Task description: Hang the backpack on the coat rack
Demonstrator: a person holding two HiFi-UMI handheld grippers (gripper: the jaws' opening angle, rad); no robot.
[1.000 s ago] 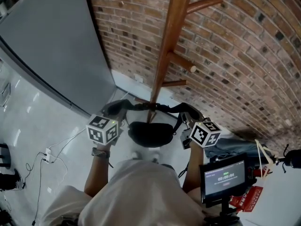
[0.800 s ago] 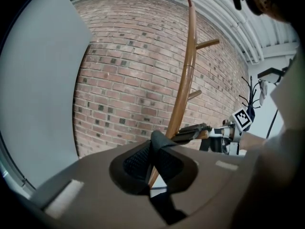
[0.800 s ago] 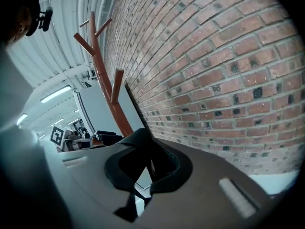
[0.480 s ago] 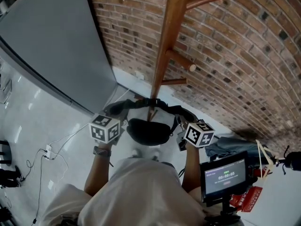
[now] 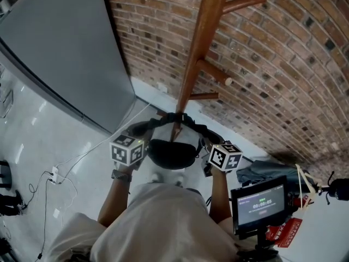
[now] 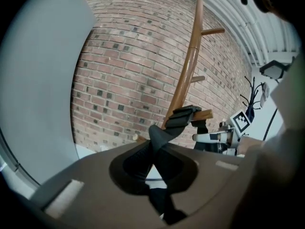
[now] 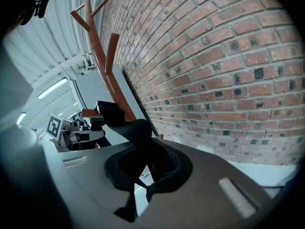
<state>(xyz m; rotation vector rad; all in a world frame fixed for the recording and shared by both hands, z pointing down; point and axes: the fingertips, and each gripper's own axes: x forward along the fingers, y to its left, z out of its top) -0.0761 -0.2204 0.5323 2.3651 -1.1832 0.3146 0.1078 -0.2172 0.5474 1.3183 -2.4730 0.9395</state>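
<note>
Both grippers are closed tight on one black strap (image 6: 164, 132): the left gripper (image 6: 155, 173) and the right gripper (image 7: 145, 178) each pinch an end. The black backpack (image 5: 172, 153) hangs between them, just below the jaws. Ahead of both, the strap's middle lies over a low peg (image 6: 206, 114) of the wooden coat rack (image 5: 199, 48).

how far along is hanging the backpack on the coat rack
Looks done: the backpack is up against the coat rack, and its top loop seems to lie over a low peg. In hand: the left tongs are shut on the left strap, the right tongs on the right strap. Left: let go of both and check that the bag hangs from the peg alone.
</note>
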